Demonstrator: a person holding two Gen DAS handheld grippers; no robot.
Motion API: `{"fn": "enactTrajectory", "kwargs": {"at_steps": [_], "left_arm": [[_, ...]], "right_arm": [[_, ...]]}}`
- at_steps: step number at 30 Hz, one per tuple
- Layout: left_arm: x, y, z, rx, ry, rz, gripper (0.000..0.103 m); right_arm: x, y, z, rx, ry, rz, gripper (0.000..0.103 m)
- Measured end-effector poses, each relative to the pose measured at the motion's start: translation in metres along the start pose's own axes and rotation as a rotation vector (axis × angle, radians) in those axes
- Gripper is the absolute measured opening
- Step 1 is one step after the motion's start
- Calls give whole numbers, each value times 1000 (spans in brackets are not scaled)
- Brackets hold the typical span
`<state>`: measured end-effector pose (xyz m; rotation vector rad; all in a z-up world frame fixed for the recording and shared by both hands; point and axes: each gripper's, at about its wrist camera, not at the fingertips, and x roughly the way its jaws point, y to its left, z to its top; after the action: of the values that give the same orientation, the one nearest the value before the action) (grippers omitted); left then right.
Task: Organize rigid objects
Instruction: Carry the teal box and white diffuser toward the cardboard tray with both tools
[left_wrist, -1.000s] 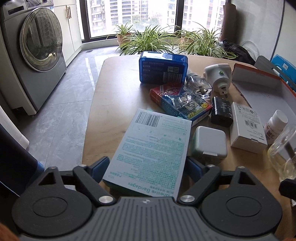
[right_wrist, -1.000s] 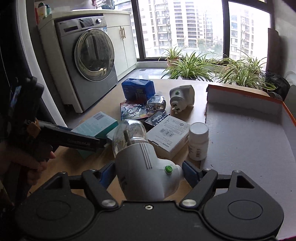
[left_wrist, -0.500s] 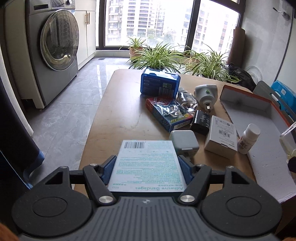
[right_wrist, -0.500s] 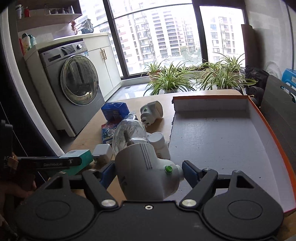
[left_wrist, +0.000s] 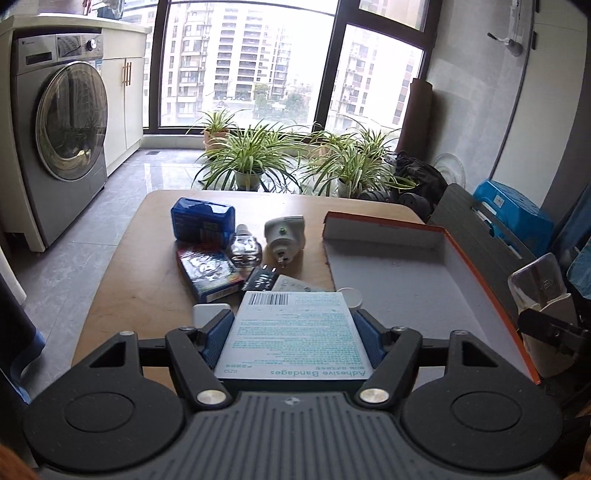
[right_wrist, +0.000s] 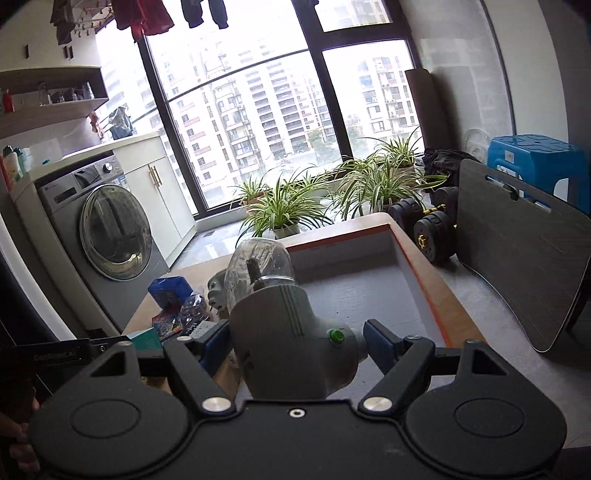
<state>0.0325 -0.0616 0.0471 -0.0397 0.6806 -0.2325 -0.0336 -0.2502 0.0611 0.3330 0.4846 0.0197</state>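
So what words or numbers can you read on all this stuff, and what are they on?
"Adhesive Bandages": upside down on the bandage box held in the left gripper.
"GenRobot.AI": faint, on the left gripper's black side, seen from the right wrist.
Barcode and green small print on the bandage box: too small to read.
Blue box, colourful box, washing machine panel: blurred.

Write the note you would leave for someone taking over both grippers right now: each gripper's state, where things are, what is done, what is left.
Left gripper: shut on the bandage box, held above the table.
Right gripper: shut on the white plug-in device, near the tray.
Done: nothing shows in the tray yet.
Left: set both inside, then fetch the blue box, second plug-in device and other items from the table.
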Motion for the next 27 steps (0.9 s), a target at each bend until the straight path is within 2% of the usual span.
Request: {"fn": "enactTrajectory", "kwargs": {"at_steps": [9,17,27], "left_arm": [[36,-51,25,36,-9,-60,72],[71,-73,47,10,3,-60,72],[94,-94,66,23,27,-41,72]], "right_arm": [[14,-21,24,10,-11,-41,92],[52,-33,53,0,37,-67,92],[87,-43,72,-5,76,-90,92]]}}
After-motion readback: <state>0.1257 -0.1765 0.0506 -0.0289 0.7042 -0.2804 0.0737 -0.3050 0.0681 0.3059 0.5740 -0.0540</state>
